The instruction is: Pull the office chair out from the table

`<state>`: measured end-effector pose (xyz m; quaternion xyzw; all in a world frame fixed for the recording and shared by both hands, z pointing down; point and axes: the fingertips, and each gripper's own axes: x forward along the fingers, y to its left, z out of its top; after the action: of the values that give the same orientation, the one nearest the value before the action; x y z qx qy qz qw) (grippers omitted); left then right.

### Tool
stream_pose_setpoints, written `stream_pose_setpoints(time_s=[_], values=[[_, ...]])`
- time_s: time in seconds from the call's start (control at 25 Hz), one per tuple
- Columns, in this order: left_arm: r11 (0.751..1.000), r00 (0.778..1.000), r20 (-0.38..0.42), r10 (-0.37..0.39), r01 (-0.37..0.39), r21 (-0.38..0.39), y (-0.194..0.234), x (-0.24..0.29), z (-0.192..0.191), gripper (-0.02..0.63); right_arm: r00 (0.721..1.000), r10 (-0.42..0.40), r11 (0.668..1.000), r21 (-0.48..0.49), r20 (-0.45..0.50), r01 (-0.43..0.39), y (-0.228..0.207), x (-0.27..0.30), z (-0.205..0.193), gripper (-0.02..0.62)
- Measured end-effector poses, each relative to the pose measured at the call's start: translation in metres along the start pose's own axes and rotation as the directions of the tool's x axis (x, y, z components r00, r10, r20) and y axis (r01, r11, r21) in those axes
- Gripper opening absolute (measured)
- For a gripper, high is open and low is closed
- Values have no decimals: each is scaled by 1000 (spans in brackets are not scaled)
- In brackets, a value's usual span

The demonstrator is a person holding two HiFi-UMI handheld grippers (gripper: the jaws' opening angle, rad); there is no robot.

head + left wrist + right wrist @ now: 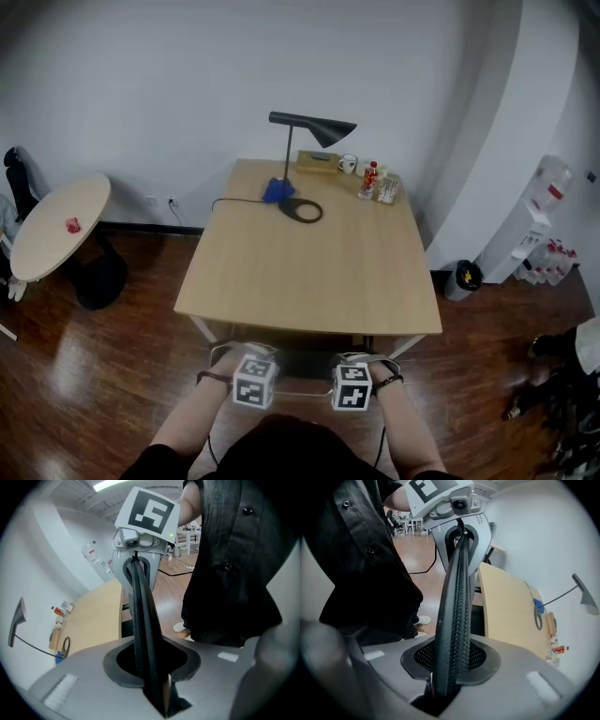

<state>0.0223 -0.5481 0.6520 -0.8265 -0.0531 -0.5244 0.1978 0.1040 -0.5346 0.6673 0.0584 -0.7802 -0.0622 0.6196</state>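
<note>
Pinching with left gripper (pixel 157 693) and right gripper (pixel 440 688), each closed firmly onto thin top rim (pixel 140 616) of office chair (pixel 300 364) back. Tucked under near edge of table (pixel 309 272). Likely wheeled, moderately heavy; mesh soft, rim stiff. Hold rim, pull evenly.

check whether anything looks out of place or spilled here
Nothing stands out. The lamp stands upright on the table, and the small items sit grouped at its far edge. The office chair sits at the near edge, with the left hand-held gripper and right hand-held gripper shut on its backrest.
</note>
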Motion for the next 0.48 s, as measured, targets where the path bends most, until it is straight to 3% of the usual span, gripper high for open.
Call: stream_pose_setpoints(time_s=[0.48], values=[[1000,1000,3,-12,12,7,-56,-6,19,87,999,-32,999,5,-9,32,54,-6,1,100]])
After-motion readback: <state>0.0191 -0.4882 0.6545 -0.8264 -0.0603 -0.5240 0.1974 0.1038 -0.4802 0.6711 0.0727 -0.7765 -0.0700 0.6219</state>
